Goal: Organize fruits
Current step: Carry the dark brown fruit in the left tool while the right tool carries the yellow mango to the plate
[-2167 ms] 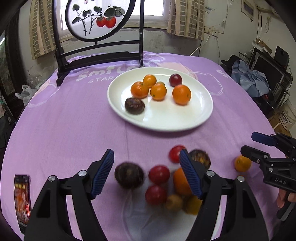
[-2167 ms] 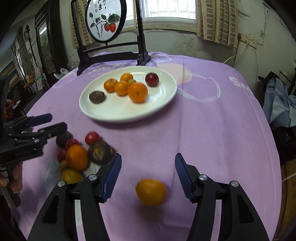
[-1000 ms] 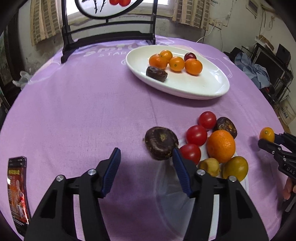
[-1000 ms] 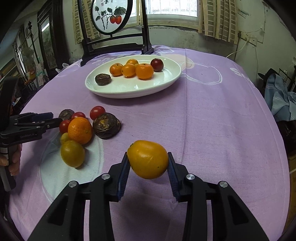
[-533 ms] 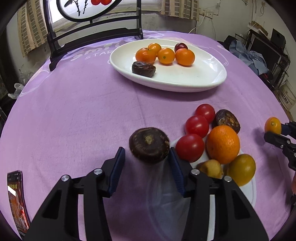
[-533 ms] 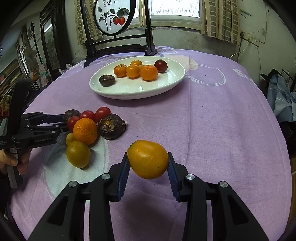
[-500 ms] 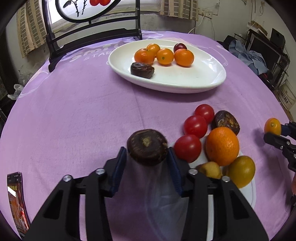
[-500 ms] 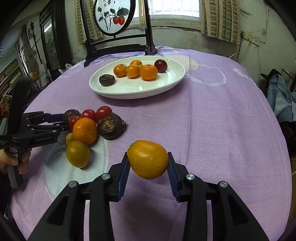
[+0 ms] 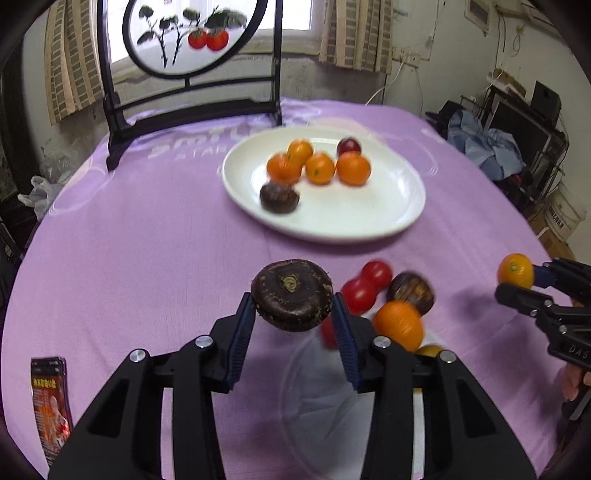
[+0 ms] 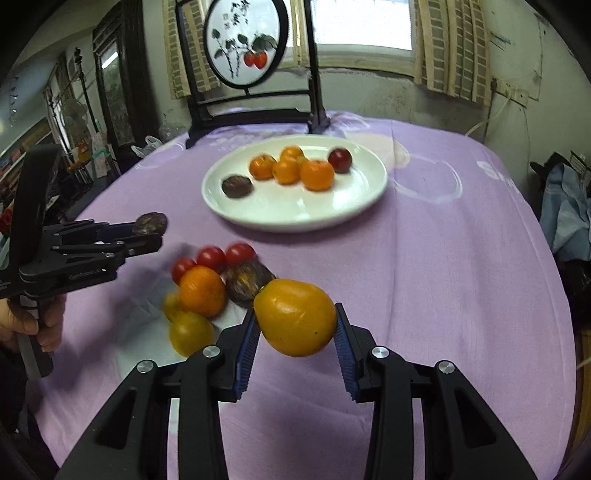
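Observation:
My left gripper is shut on a dark brown round fruit and holds it above the purple cloth; it also shows in the right wrist view. My right gripper is shut on a yellow-orange fruit, lifted off the table; it also shows in the left wrist view. A white plate at the far middle holds several oranges, a dark red fruit and a dark brown fruit. A loose pile with red tomatoes, an orange and a dark fruit lies on the cloth.
A black chair with a round painted panel stands at the table's far edge. A small printed packet lies near the front left. A clear plastic sheet lies under the fruit pile. Clutter and clothes fill the room's right side.
My left gripper closed on the dark brown fruit and lifted it off the cloth. My right gripper closed on the yellow-orange fruit earlier and has raised it higher.

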A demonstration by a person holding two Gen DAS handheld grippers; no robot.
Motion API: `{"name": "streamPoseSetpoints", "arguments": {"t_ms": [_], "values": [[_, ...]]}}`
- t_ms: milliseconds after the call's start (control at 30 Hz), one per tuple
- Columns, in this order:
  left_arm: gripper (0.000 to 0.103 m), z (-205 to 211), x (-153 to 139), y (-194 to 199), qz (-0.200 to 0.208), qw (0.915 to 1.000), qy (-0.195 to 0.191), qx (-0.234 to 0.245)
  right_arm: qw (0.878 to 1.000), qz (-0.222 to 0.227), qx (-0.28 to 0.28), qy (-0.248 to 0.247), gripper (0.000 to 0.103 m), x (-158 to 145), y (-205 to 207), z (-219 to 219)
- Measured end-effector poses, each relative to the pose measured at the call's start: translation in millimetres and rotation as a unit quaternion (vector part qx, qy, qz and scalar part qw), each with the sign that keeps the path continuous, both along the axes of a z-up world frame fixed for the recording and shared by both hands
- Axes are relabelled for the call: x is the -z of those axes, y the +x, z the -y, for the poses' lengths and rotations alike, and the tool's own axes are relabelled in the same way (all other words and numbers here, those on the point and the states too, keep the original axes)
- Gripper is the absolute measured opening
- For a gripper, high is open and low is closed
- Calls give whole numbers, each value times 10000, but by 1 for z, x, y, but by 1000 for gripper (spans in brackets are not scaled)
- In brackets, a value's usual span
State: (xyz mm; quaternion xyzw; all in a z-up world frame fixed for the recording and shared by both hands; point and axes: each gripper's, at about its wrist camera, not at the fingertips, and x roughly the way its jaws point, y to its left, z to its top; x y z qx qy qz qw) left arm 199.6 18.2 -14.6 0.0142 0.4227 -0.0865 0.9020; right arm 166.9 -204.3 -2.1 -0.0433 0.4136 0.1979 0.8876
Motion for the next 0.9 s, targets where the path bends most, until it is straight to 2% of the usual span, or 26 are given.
{"name": "streamPoseSetpoints", "arguments": {"t_ms": [133, 267, 400, 700, 733, 800, 833, 900], "values": [[42, 13, -20, 20, 139, 9998, -102, 49, 9994, 322, -123, 18, 40, -28, 20, -17], [42, 25, -23, 48, 174, 9997, -194, -6, 9990, 433, -121, -43, 40, -36, 51, -34], [42, 33, -12, 79, 51, 9997, -221, -114, 9992, 367, -108, -118, 40, -24, 80, -44], [42, 37, 15, 129, -254, 9991, -241, -253, 9995, -31, 104, -305, 40, 23, 133, -45], [43, 36, 17, 132, -274, 9989, -257, -288, 9994, -62, 122, -315, 41, 28, 137, -45], [65, 34, 17, 135, -237, 9985, -240, -432, 9993, -72, 152, -346, 46, 33, 142, -44], [67, 32, 16, 135, -174, 9983, -220, -510, 9991, -25, 201, -369, 53, 32, 141, -44], [68, 30, 13, 133, -124, 9983, -240, -517, 9990, 97, 239, -376, 56, 28, 137, -42]]}}
